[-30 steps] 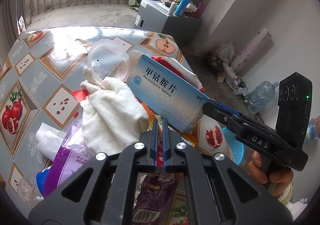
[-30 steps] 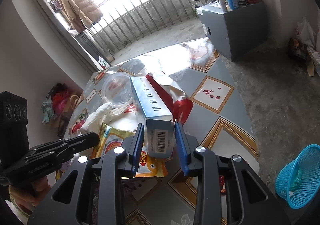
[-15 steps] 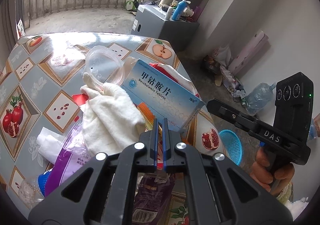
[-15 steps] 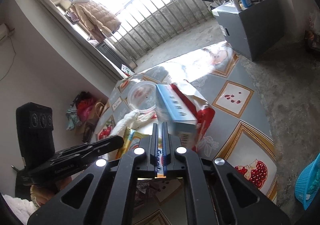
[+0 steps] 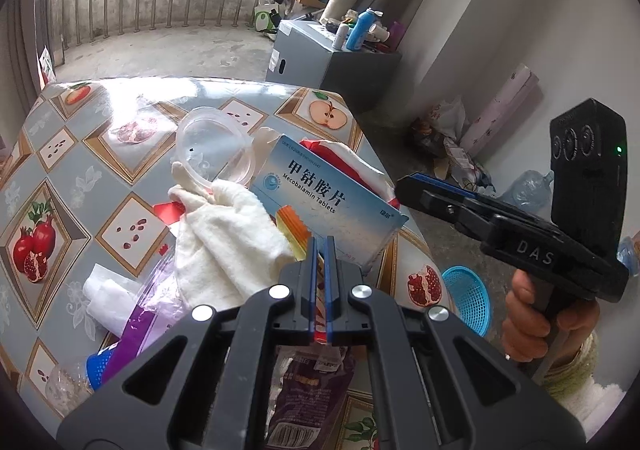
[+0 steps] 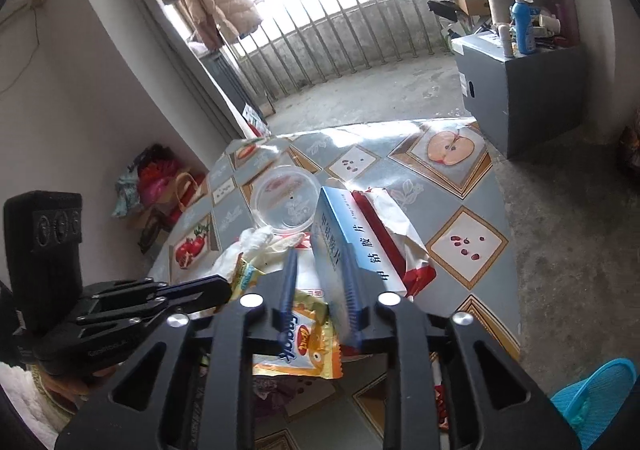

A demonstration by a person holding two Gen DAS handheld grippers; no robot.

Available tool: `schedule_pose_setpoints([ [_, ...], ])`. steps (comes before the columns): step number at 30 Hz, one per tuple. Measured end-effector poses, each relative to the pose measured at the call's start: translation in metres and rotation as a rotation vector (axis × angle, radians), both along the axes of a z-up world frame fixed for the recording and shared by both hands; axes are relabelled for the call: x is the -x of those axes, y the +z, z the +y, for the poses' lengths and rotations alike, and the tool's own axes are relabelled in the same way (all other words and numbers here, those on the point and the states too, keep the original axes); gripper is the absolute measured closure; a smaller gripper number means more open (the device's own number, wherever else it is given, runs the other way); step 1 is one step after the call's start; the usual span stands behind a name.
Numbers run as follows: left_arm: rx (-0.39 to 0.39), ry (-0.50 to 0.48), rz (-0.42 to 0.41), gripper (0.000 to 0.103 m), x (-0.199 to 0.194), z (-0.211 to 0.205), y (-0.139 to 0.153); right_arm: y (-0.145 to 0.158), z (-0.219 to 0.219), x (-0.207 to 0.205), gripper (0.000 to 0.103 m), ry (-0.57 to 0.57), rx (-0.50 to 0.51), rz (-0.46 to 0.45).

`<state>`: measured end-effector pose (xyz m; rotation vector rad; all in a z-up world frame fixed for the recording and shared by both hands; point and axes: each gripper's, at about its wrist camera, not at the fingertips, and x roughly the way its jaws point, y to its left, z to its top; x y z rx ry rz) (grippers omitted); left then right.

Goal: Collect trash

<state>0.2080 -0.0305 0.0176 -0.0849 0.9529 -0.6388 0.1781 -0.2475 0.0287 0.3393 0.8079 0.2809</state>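
Observation:
A blue-and-white tablet box [image 5: 328,205] [image 6: 340,234] lies tilted on a red-and-white pack [image 6: 396,234] among trash on the table. My right gripper [image 6: 319,256] hangs just short of the box's near end, its jaws opening and pressing on nothing. In the left wrist view the right gripper [image 5: 402,185] hangs in the air just right of the box. My left gripper [image 5: 319,246] is shut, pinching the edge of a yellow-orange snack wrapper [image 5: 294,226] [image 6: 298,342]. A white cloth [image 5: 224,238] lies bunched left of it.
A clear plastic lid [image 5: 216,145] rests behind the cloth. Purple wrappers [image 5: 136,330], tissue and a dark snack bag crowd the table's [image 5: 60,153] near side. A blue mesh basket [image 5: 468,298] [image 6: 596,394] stands on the floor to the right, a grey cabinet [image 5: 328,65] beyond.
The right gripper's jaws, around the box's end a second ago, left it, shut, drew back and up, and now stand apart. The box stays on the pile. The left gripper has not moved.

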Motion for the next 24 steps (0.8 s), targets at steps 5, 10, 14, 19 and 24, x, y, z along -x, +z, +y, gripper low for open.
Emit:
schedule_pose_setpoints([
  [5, 0.012, 0.033, -0.022, 0.102, -0.005, 0.009, 0.004, -0.007, 0.010, -0.030, 0.062, 0.070, 0.108, 0.069],
  [10, 0.012, 0.046, -0.026, 0.102, -0.012, 0.012, 0.003, -0.024, 0.009, -0.049, 0.062, 0.082, 0.131, 0.171],
  [14, 0.013, 0.044, -0.020, 0.102, -0.015, 0.014, 0.001, -0.034, 0.011, -0.054, 0.061, 0.075, 0.141, 0.226],
  [19, 0.014, 0.044, -0.022, 0.102, -0.016, 0.014, 0.000, -0.038, 0.016, -0.058, 0.054, 0.079, 0.173, 0.253],
  [24, 0.014, 0.043, -0.020, 0.102, -0.017, 0.015, -0.001, -0.046, 0.021, -0.068, 0.049, 0.084, 0.222, 0.298],
])
